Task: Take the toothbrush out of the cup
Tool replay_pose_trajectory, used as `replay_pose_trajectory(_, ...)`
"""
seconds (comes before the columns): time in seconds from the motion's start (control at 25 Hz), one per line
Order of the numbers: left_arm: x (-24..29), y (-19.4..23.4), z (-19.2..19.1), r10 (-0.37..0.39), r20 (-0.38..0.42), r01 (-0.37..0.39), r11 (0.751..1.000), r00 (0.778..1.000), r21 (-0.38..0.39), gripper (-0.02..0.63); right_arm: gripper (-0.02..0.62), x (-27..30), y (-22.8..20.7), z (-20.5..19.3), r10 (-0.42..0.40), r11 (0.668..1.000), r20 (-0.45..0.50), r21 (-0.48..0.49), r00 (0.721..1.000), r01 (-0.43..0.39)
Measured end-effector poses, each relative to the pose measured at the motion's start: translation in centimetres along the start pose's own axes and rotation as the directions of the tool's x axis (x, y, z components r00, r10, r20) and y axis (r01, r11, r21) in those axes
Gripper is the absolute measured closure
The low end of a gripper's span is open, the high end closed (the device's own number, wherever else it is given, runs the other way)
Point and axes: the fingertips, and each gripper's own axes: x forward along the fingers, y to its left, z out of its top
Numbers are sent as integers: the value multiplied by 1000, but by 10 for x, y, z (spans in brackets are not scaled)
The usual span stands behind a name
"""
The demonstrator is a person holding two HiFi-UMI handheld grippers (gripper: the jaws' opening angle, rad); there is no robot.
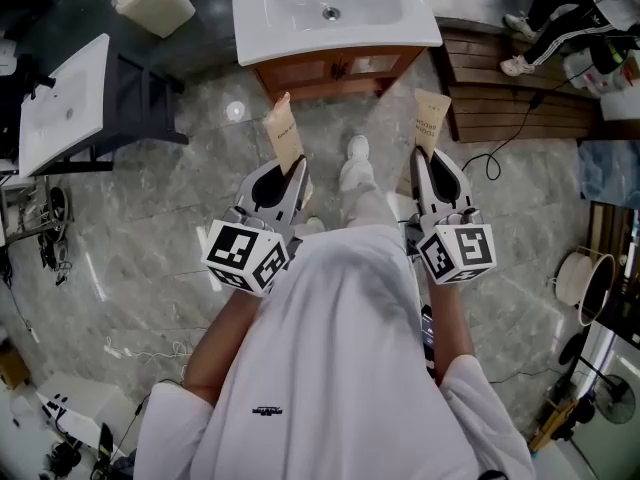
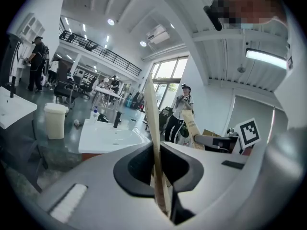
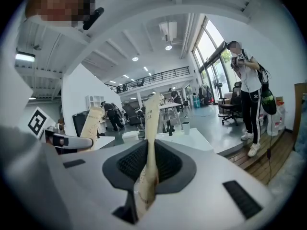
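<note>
We look steeply down from the head onto the left gripper [image 1: 290, 180] and right gripper [image 1: 428, 160]. Each gripper view sits close behind its jaws, facing ahead past a clamped paper packet [image 2: 152, 128] [image 3: 149, 128]. All three views share the washbasin [image 1: 262, 30] [image 2: 103, 138] [image 3: 189, 137] ahead.

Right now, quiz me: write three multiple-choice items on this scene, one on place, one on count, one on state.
1. The white sink sits: A on a wooden cabinet; B on the floor; C on a chair.
2. How many tan packets are held? A one; B two; C four.
3. The left hand-held gripper is: A open, empty; B shut on a cup; C shut on a tan packet.
1 A, the cabinet shows under it. 2 B, the right hand-held gripper clamps one too. 3 C, its jaws pinch the packet.
</note>
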Motion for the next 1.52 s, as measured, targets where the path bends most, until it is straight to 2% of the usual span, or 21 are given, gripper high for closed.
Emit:
replay_pose_trajectory(0.28, 98, 36, 30, 41, 4, -41, 999, 999, 10, 585, 561, 94, -67, 18, 56, 998, 22, 20, 998, -57)
replay_pose_trajectory(0.6, 257, 73, 103, 112, 22, -112, 994, 993, 5, 584, 561, 226, -179, 81, 130, 991, 18, 12, 991, -130)
replay_pose_trajectory(0.8, 342, 84, 143, 124, 24, -125, 991, 992, 42, 584, 561, 288, -237, 117, 168, 986, 34, 1, 985, -168)
replay_pose_trajectory(1.08, 388, 106, 168, 134, 35, -136, 989, 990, 54, 584, 561, 340, -263, 140, 192, 981, 46, -13, 980, -192)
replay_pose_trajectory(1.52, 425, 138, 209, 91, 72, -95, 994, 993, 52, 584, 561, 387, -272, 169, 140, 990, 106, 3, 984, -141)
